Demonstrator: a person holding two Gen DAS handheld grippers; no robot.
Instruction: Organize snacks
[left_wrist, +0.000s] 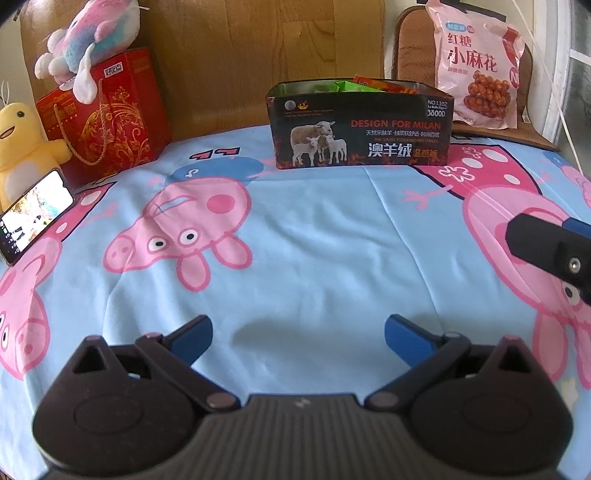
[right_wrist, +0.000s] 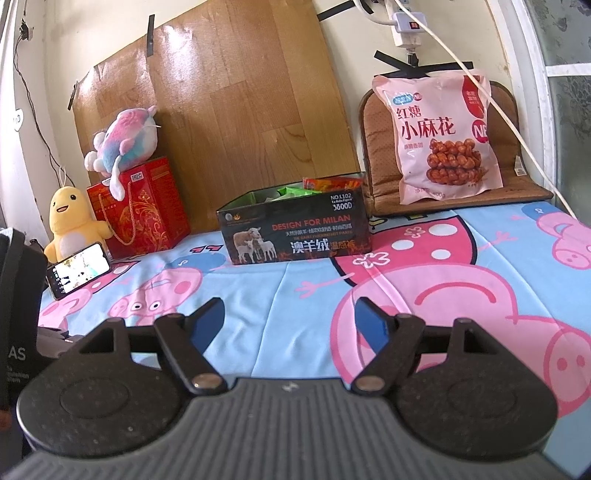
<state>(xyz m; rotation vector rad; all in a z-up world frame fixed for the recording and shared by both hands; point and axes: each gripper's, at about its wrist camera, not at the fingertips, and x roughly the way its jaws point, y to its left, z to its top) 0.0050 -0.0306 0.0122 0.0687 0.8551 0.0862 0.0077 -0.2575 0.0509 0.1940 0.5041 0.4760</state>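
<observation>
**Snacks in the box, both hand-held grippers released**

I see the box (right_wrist: 295, 229), black with sheep printed on its front, standing open-topped at the far side of the bed (right_wrist: 303, 291), against the wood-grain panel (right_wrist: 221, 99). Green and red-orange packets (right_wrist: 325, 184) poke above its rim. Right of it, a big pink bag (right_wrist: 443, 136) with twisted dough sticks pictured leans upright on a brown cushion (right_wrist: 376, 155).

My left hand-held gripper (left_wrist: 297, 332) is released, blue pads wide apart and holding nothing, low over the sheet. My right hand-held gripper (right_wrist: 290, 325) is likewise spread and empty; its tip shows at the right edge of the left view.

Between the grippers and the box lies open, wrinkled cartoon-pig sheet. On the left edge sit a phone (right_wrist: 79, 269), a yellow plush (right_wrist: 72, 221), and a red gift bag (right_wrist: 144, 206) with a pastel plush (right_wrist: 125, 140) on top.
</observation>
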